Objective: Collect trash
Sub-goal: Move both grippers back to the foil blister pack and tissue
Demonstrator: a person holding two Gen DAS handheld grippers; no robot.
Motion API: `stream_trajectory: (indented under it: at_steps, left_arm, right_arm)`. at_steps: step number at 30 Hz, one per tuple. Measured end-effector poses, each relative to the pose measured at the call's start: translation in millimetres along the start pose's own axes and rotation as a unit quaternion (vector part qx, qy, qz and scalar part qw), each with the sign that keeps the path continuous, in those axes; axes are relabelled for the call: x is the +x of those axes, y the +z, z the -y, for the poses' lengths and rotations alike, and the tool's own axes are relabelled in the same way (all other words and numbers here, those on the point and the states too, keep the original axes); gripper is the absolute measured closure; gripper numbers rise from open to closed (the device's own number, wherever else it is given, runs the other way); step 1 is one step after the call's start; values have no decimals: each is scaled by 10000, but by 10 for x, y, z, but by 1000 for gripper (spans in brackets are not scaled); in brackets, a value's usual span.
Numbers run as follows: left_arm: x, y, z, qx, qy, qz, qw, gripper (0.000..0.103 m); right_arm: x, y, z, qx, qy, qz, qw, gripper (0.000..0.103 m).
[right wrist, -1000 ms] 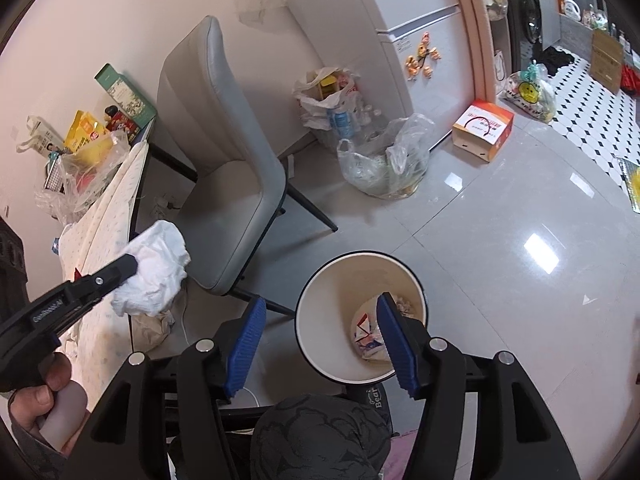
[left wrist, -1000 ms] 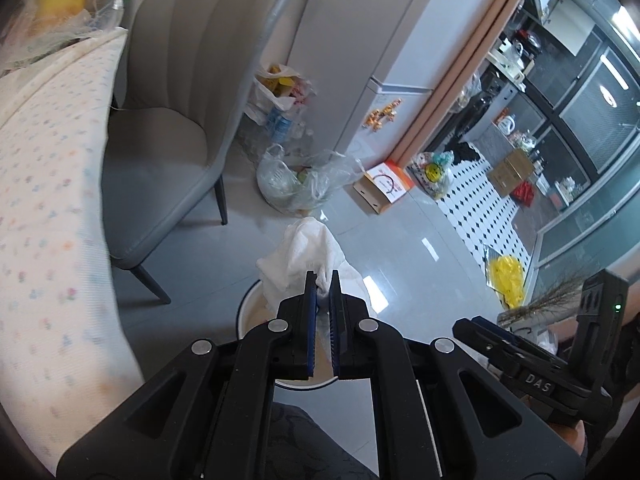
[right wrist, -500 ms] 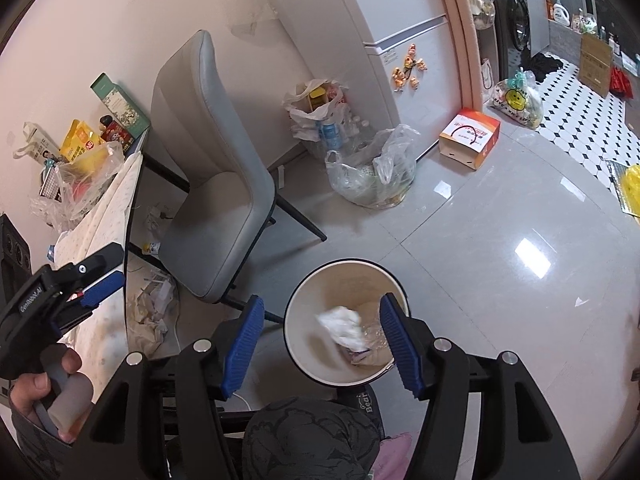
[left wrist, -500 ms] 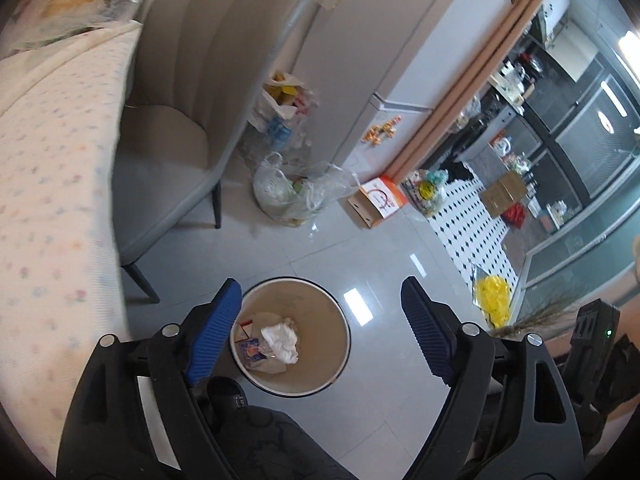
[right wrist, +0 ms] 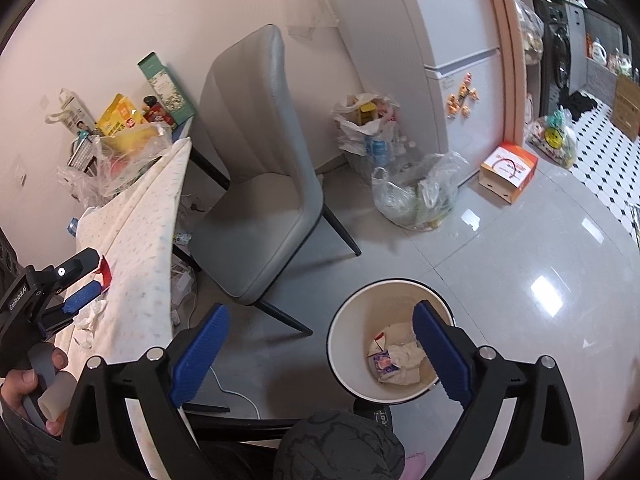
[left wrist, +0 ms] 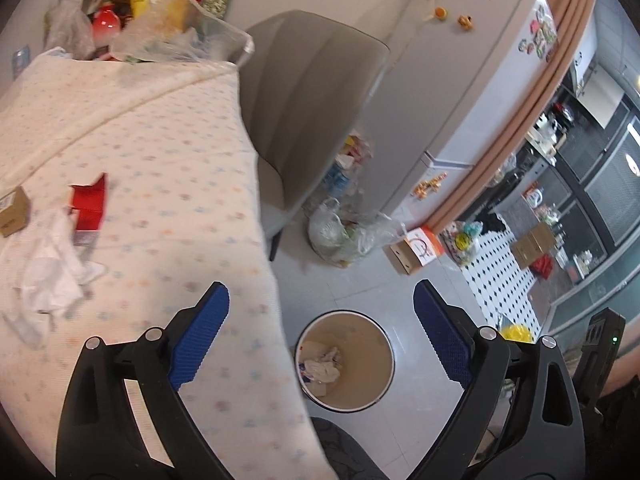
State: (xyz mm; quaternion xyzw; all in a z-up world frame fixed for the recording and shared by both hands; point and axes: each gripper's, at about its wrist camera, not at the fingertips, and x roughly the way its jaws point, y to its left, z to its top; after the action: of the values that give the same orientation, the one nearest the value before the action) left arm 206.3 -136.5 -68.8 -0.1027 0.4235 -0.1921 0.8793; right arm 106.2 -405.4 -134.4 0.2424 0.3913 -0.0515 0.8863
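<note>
1. Trash so far is in the round bin (left wrist: 347,363) on the floor, just past the desk (left wrist: 160,184) edge: crumpled white tissue (left wrist: 325,366) and a small printed wrapper (right wrist: 383,360) sit at the bottom.
2. Our left tool (left wrist: 320,332) is empty, jaws opening and already spread wide, part over the desk's dotted cloth and part over the bin.
3. Our right tool (right wrist: 320,354) is the same: jaws opening, nothing between them, right finger in front of the bin's rim.
4. More trash on the desk: a loose white tissue (left wrist: 48,268), a red box (left wrist: 90,204) beside it and a small brown carton (left wrist: 14,212) at the left edge.
5. Grey chair (right wrist: 264,184) stands by the desk, with clear plastic bags (right wrist: 416,196) on the floor behind it.
</note>
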Motion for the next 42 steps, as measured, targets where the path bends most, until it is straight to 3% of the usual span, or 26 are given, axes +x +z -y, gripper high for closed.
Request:
stream_trajectory:
  at_steps: [13, 23, 29, 34, 42]
  left_arm:
    - [-612, -25, -905, -709, 671, 573, 9936, 10]
    - [-856, -233, -1515, -1136, 967, 636, 9868, 11]
    - [-883, -320, -1654, -869, 1097, 506, 9889, 15]
    - [-849, -400, -1666, -315, 1136, 244, 9927, 17]
    - [-743, -419, -1789, 155, 1179, -28, 9929, 28]
  right_arm:
    - [34, -19, -742, -548, 399, -68, 9977, 8]
    - [64, -104, -1191, -1015, 587, -181, 9929, 8]
    - [130, -154, -1360, -1167, 642, -282, 9907, 8]
    - [191, -225, -1477, -1282, 655, -375, 9889, 8]
    - [276, -306, -1656, -1422, 717, -499, 9860, 9]
